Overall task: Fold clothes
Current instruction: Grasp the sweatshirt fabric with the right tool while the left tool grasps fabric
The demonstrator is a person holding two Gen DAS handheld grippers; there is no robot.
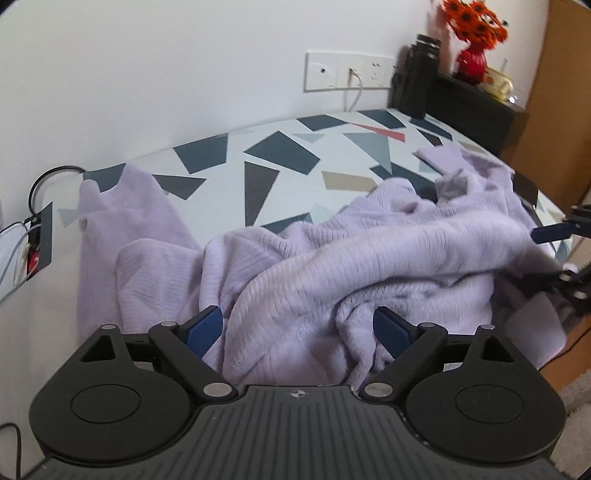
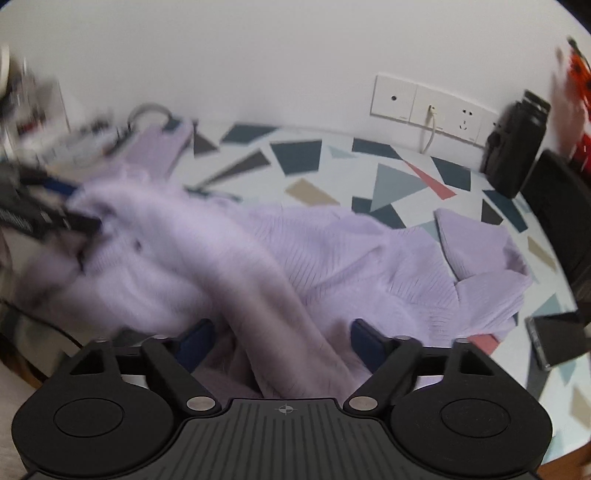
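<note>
A lilac ribbed knit sweater (image 1: 369,254) lies crumpled on the patterned table (image 1: 280,155). One sleeve (image 1: 110,206) stretches left and another part (image 1: 465,162) reaches the far right. My left gripper (image 1: 298,330) is open, its blue fingers spread wide around a bunched fold at the near edge. In the right wrist view the sweater (image 2: 332,251) is partly blurred. My right gripper (image 2: 282,343) is open too, and a thick ridge of cloth runs between its fingers. The right gripper (image 1: 550,254) shows at the right edge of the left view, and the left gripper (image 2: 70,210) appears blurred at the left of the right view.
A wall with a socket panel (image 1: 347,72) and a plugged white cable stands behind the table. At the far right stand a black bottle (image 1: 417,77), a black box (image 1: 472,107) and a red vase of orange flowers (image 1: 472,33). Cables (image 1: 22,251) hang at the left edge.
</note>
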